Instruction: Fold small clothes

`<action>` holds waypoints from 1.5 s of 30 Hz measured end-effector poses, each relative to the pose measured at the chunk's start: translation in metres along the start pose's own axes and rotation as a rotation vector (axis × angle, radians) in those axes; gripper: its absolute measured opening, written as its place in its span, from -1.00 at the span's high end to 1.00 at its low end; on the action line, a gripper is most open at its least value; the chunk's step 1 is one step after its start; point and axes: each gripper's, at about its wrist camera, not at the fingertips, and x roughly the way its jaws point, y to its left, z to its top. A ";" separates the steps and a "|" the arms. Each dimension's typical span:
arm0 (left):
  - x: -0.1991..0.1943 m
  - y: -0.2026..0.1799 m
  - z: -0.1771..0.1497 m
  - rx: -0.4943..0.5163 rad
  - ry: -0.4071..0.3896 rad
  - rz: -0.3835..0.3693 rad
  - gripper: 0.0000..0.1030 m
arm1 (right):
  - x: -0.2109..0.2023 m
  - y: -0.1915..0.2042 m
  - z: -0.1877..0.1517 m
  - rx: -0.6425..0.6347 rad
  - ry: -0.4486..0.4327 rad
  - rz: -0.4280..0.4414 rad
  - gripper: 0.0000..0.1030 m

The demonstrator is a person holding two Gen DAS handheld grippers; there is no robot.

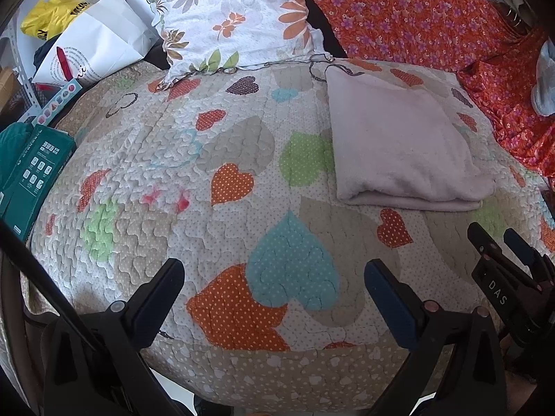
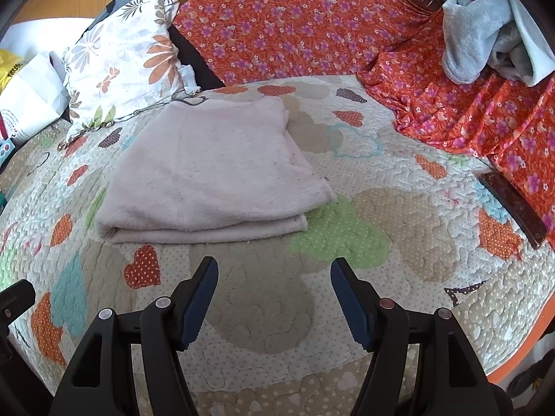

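Lying folded on the quilt (image 2: 399,215), the cloth (image 2: 208,173) leaves open room before both released hand-held grippers, left (image 1: 274,277) and right (image 2: 274,274); one reads "DAS".

folded cloth (image 2: 208,173): soft matt fleece | quilt (image 2: 399,215): stitched puckered cotton | claws (image 2: 274,298): matt black plastic, ribbed pads

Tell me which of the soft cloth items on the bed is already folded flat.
The pale pink cloth, lying in neat layers on the heart quilt. The light blue fleece at the far right is a crumpled heap.
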 end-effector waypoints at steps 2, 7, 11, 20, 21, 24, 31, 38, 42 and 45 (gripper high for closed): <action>0.000 0.000 0.000 -0.001 -0.002 -0.002 -1.00 | 0.001 0.001 -0.001 -0.003 0.004 0.002 -0.40; 0.002 0.000 -0.002 -0.005 0.012 -0.002 -1.00 | 0.003 0.003 -0.002 -0.014 0.013 0.002 -0.41; 0.003 0.000 -0.002 0.000 0.016 0.000 -1.00 | 0.005 0.005 -0.004 -0.020 0.022 0.003 -0.41; 0.003 0.000 0.000 -0.002 0.009 0.003 -1.00 | 0.008 0.006 -0.004 -0.022 0.030 0.009 -0.41; 0.003 0.000 0.001 -0.005 0.013 0.000 -1.00 | 0.008 0.006 -0.004 -0.023 0.031 0.006 -0.41; 0.003 0.001 0.001 -0.011 0.024 -0.014 -1.00 | 0.008 0.007 -0.005 -0.026 0.033 -0.005 -0.41; 0.009 0.006 0.000 -0.022 0.036 0.001 -1.00 | 0.011 0.012 -0.005 -0.047 0.034 -0.005 -0.41; 0.003 0.005 -0.004 -0.031 0.011 -0.019 -1.00 | 0.003 0.015 -0.007 -0.057 0.007 0.003 -0.43; 0.002 0.001 -0.003 -0.032 0.005 -0.031 -1.00 | 0.003 0.016 -0.006 -0.060 0.004 0.008 -0.43; 0.002 -0.002 -0.004 -0.029 0.003 -0.043 -1.00 | 0.003 0.016 -0.006 -0.058 0.006 0.011 -0.43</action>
